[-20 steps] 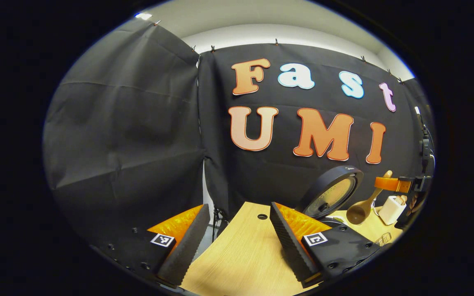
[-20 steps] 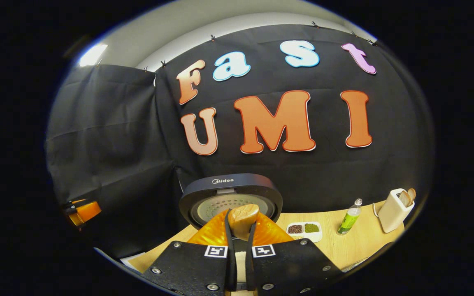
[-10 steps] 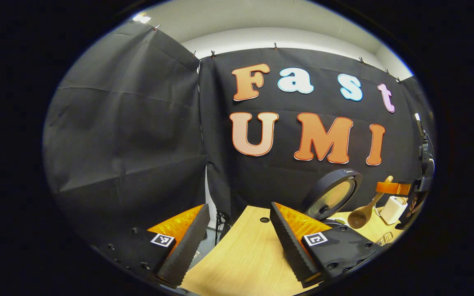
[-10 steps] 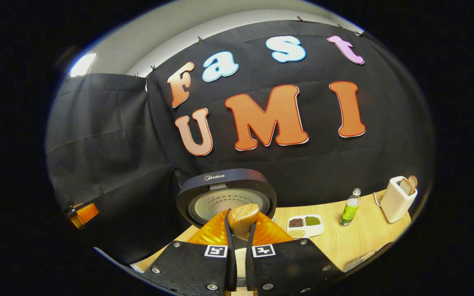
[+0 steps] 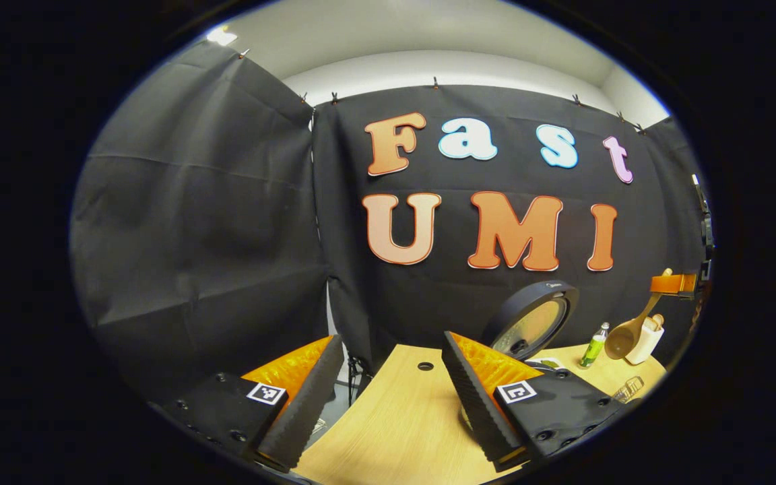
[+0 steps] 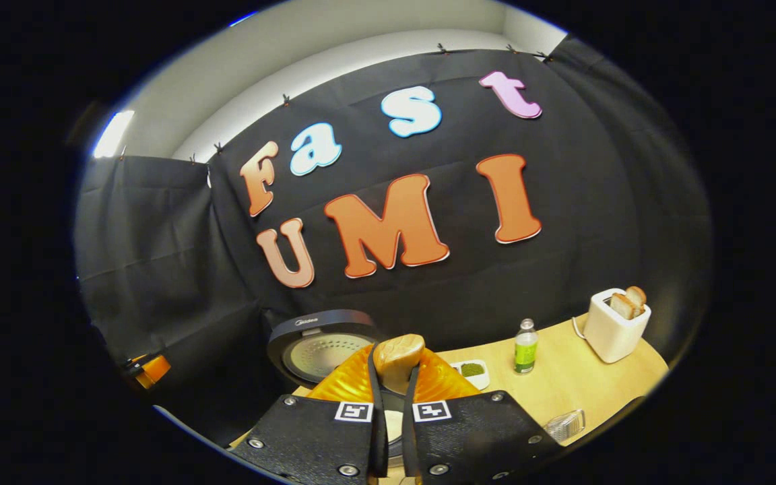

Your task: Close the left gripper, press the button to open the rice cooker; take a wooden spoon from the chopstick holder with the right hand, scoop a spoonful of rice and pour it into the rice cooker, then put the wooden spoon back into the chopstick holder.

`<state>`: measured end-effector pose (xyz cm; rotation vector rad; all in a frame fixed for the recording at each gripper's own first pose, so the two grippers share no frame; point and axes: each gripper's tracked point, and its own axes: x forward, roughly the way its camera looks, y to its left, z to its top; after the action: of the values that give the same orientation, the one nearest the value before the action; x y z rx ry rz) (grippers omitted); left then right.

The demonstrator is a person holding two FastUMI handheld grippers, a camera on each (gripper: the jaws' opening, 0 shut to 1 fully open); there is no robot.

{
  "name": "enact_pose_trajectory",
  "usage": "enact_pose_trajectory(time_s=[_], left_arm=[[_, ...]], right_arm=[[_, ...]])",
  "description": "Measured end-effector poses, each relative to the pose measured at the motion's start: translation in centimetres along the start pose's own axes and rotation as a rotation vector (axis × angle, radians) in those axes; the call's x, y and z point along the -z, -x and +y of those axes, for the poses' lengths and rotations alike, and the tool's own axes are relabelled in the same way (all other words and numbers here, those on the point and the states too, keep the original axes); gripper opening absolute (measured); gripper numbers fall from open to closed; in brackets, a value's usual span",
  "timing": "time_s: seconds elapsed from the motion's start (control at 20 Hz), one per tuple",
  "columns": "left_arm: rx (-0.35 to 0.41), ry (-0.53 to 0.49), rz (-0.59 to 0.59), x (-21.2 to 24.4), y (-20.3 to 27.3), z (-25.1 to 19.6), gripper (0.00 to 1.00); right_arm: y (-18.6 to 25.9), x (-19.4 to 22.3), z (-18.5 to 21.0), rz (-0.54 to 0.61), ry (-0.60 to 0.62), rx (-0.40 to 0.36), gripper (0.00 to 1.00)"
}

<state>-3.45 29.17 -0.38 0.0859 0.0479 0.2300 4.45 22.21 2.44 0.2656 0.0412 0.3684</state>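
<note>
Both of our grippers are up above the table (image 5: 401, 424): over the last second our right gripper (image 6: 393, 377), fingers clenched on the wooden spoon (image 6: 398, 360), has swung rightward away from the open rice cooker (image 6: 320, 347). We judge the spoon is heading toward the holder or the rice. Our left gripper (image 5: 388, 397) hangs with fingers spread, grasping nothing.

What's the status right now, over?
Left gripper open, holding nothing. Right gripper shut on wooden spoon, held aloft. Rice cooker lid up. Nothing seen blocking.
</note>
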Motion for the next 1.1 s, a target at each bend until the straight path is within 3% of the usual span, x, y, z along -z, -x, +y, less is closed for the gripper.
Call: enact_pose_trajectory(time_s=[0.25,0.55,1.1], left_arm=[[0.059,0.011,0.005,0.3,0.2,-3.2,0.95],[0.050,0.042,0.000,-0.1,-0.1,-5.4,0.95],[0.000,0.024,0.008,-0.8,0.8,-8.1,1.00]], right_arm=[[3.5,-1.1,-6.4,-0.032,-0.023,0.112,0.07],[6.6,-0.5,-13.5,-0.036,-0.053,0.225,0.07],[5.2,8.8,-21.9,0.115,-0.160,0.287,0.07]])
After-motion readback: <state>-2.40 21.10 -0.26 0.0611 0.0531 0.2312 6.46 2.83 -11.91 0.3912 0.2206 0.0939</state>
